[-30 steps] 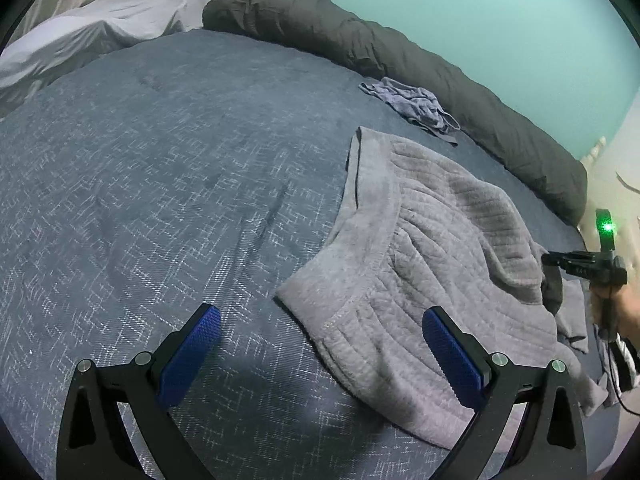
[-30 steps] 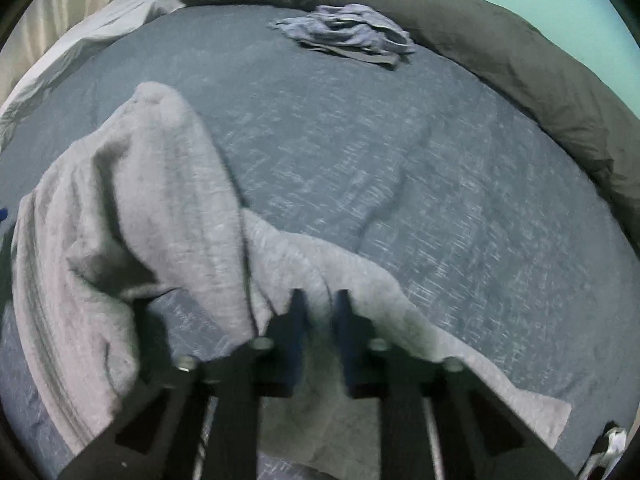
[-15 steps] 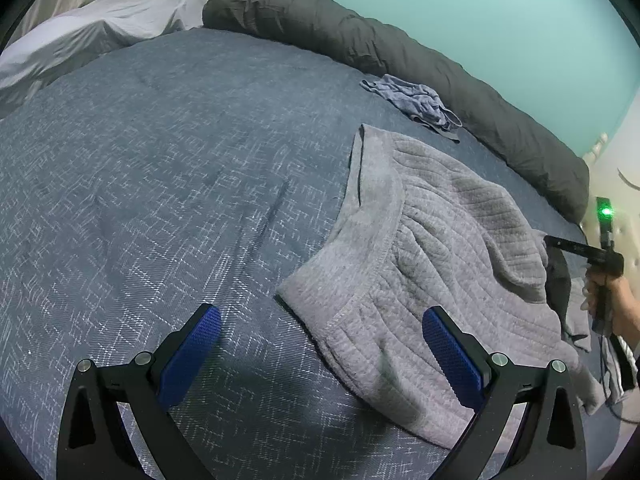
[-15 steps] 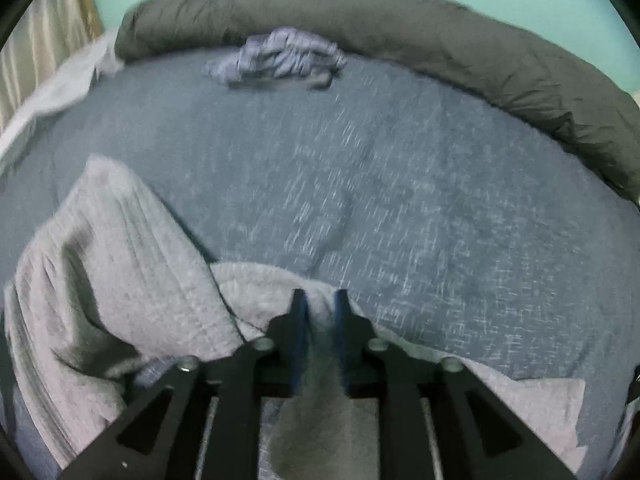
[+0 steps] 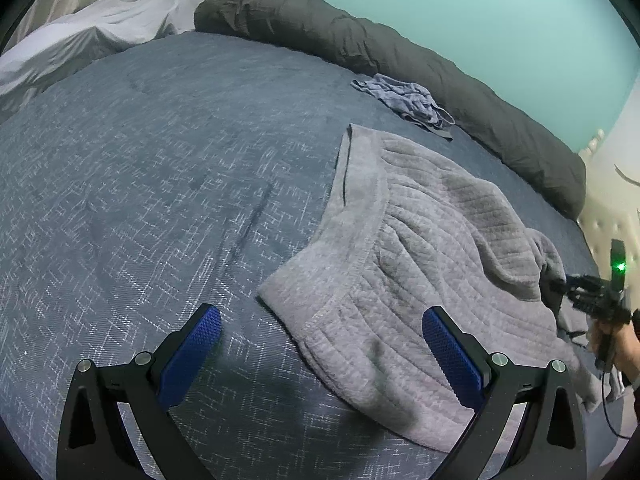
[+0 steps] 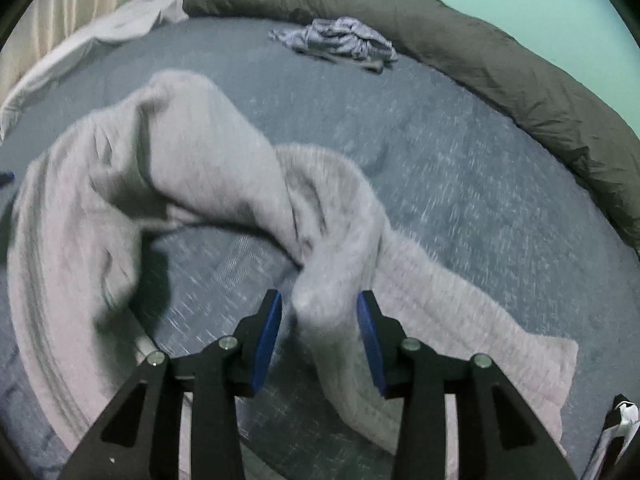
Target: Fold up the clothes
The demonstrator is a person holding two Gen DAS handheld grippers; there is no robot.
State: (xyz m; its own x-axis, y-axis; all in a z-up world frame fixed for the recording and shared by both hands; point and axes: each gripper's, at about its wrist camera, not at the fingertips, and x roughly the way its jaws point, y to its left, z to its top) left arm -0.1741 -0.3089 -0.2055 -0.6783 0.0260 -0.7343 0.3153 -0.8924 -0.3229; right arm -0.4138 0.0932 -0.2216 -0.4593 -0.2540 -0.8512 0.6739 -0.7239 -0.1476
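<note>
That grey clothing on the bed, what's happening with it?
A person with a two-finger tool in each hand is folding the grey knit garment spread on the blue bedspread. The right tool is open, with a bunched fold of the garment between its fingers. The left tool hangs open over the garment's near hem. A small crumpled blue garment lies farther back.

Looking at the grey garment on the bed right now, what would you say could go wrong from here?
1. The right gripper is open with a bunched fold of the grey garment between its fingers; the fold may slump and undo the fold.
2. The left gripper is open above the hem; closing there could pinch the blue bedspread too.
</note>
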